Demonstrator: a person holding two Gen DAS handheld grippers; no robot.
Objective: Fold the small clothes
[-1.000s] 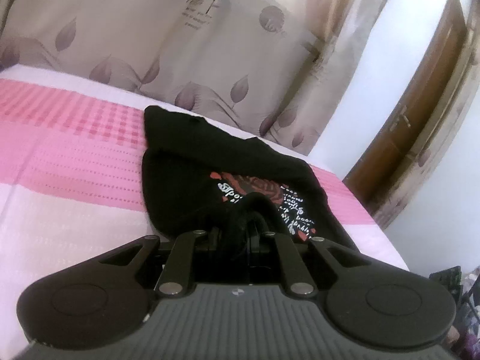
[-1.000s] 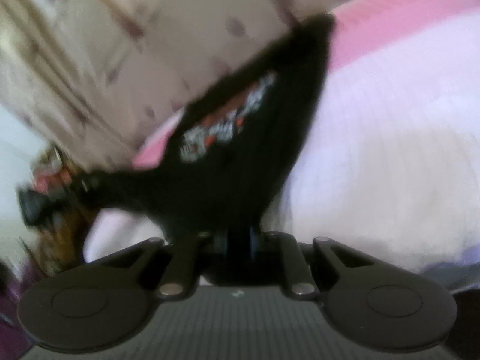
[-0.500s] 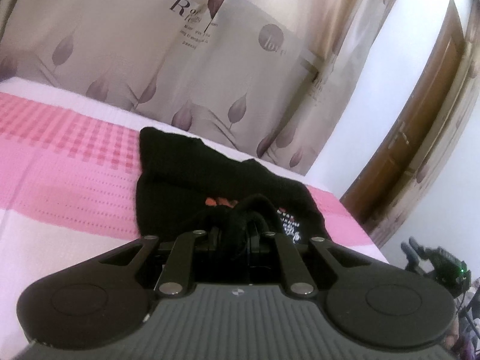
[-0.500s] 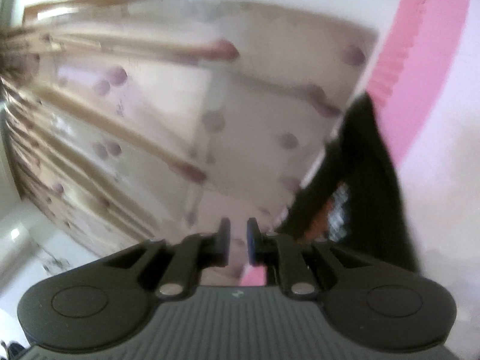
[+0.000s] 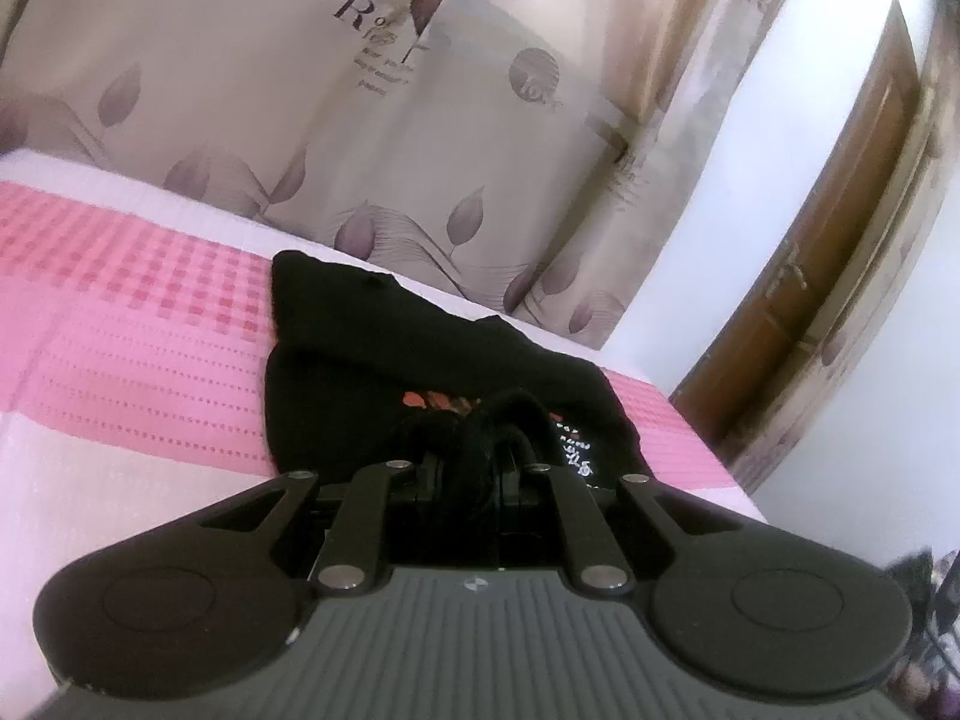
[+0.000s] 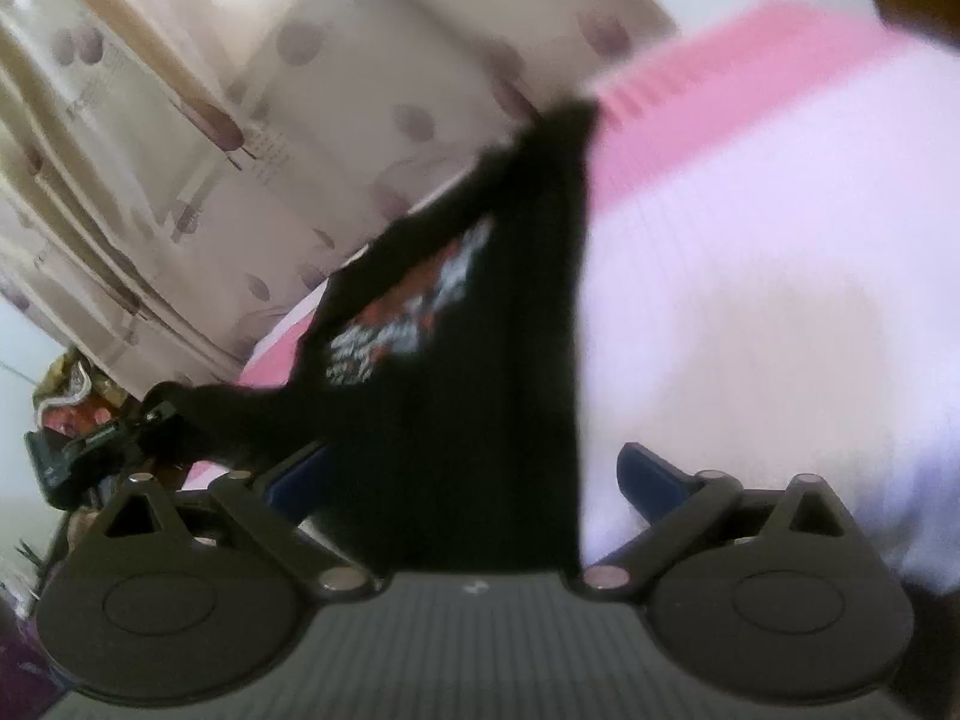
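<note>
A small black garment (image 5: 372, 348) with a red and white print lies on the pink and white bed (image 5: 120, 372). My left gripper (image 5: 480, 450) is shut on a bunched fold of it at the near edge, held just over the print. In the right wrist view the garment (image 6: 510, 330) runs away from me in a stretched strip. My right gripper (image 6: 474, 474) has its jaws opening wide, and the cloth lies between its blue fingers (image 6: 654, 474) without being pressed. At the left of that view the left gripper (image 6: 159, 414) holds a pulled-out corner.
A beige curtain (image 5: 360, 120) with leaf prints hangs behind the bed's far edge. A brown wooden door (image 5: 840, 252) stands at the right beside a white wall. Colourful clutter (image 6: 66, 384) sits off the bed's end. Bare bedspread (image 6: 750, 300) spreads to the right of the garment.
My right gripper's jaws went from shut to wide open, and its view swung back down onto the garment. The left gripper kept its grip and barely moved.
</note>
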